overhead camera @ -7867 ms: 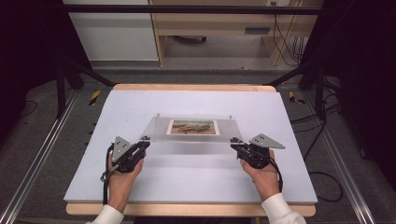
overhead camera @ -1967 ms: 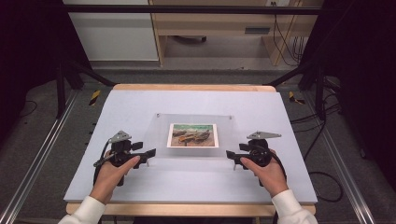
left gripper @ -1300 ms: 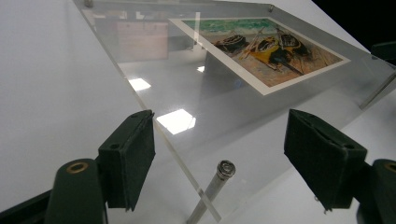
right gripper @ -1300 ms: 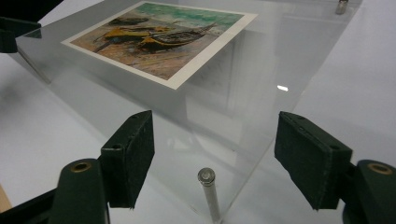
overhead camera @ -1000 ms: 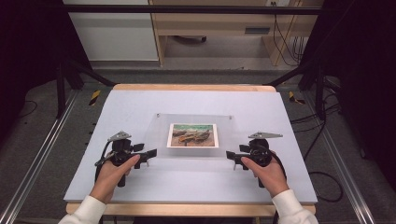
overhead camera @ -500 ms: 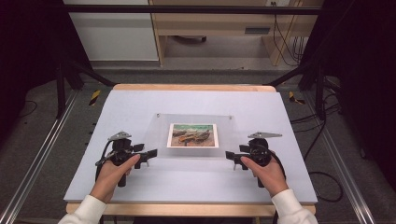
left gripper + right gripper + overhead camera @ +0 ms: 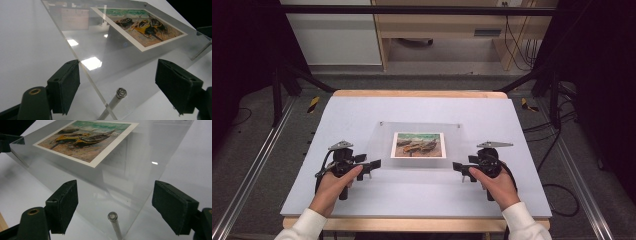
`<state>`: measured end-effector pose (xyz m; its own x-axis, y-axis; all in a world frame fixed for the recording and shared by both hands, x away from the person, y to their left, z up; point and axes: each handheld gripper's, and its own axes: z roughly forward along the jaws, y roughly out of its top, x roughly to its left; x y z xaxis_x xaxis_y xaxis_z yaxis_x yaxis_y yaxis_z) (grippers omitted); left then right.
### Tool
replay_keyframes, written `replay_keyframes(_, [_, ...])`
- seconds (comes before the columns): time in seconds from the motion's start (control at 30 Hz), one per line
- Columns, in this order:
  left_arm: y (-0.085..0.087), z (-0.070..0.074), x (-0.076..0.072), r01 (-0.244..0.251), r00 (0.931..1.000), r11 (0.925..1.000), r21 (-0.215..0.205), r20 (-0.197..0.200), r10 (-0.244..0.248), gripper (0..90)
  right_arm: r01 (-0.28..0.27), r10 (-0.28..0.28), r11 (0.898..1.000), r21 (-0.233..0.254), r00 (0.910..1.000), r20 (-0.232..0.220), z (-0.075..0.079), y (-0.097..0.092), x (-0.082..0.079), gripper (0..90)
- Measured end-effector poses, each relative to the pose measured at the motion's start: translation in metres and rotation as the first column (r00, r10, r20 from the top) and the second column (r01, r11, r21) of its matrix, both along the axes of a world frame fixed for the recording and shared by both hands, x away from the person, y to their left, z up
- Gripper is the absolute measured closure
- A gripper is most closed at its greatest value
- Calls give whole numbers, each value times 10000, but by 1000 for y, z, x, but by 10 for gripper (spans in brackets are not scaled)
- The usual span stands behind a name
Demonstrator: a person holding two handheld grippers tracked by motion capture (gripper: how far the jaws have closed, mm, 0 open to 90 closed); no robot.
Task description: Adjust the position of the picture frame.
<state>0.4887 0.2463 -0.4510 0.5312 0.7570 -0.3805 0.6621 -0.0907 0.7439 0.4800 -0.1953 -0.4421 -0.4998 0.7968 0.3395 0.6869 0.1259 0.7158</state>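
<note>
1. Now the clear acrylic picture frame (image 7: 419,145), with its print of beached boats (image 7: 419,144), lies flat on the desk (image 7: 362,210), between the two tools and just ahead of each.
2. Its metal corner pins (image 7: 121,92) mark the near corners; in each gripper view one pin (image 7: 112,216) sits between the jaws, with the pane's corner reaching into the gap.
3. The left hand-held gripper (image 7: 371,165) has its jaws spread wide and they have just been opening; the left pad seems to stand right at the pane's edge, the other well clear, so nothing is clamped.
4. The right hand-held gripper (image 7: 461,167) matches it: jaws wide, just opened further, the frame's corner between the pads but not pressed.
5. Judging by this, the frame looks set down and released, so the placing seems done; what is left is likely only to draw both tools away from the corners.
6. Beyond the desk are a wooden bench and cables on the floor.
</note>
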Motion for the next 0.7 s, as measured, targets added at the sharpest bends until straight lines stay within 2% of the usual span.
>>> replay_keyframes(0.47, [1, 0, 0, -15, 9998, 9999, -126, -196, 13, 192, 109, -105, 9998, 155, 9996, -261, 0, -1, 0, 215])
replay_keyframes(0.63, [1, -2, 1, -27, 9994, 9997, -257, -331, 18, 184, 154, -144, 9996, 241, 9991, -409, -1, -1, 1, 211])
replay_keyframes(0.7, [1, -3, 2, 72, 9988, 9990, -451, -489, -94, 187, 180, -166, 9994, 303, 9988, -471, -1, -1, 1, 208])
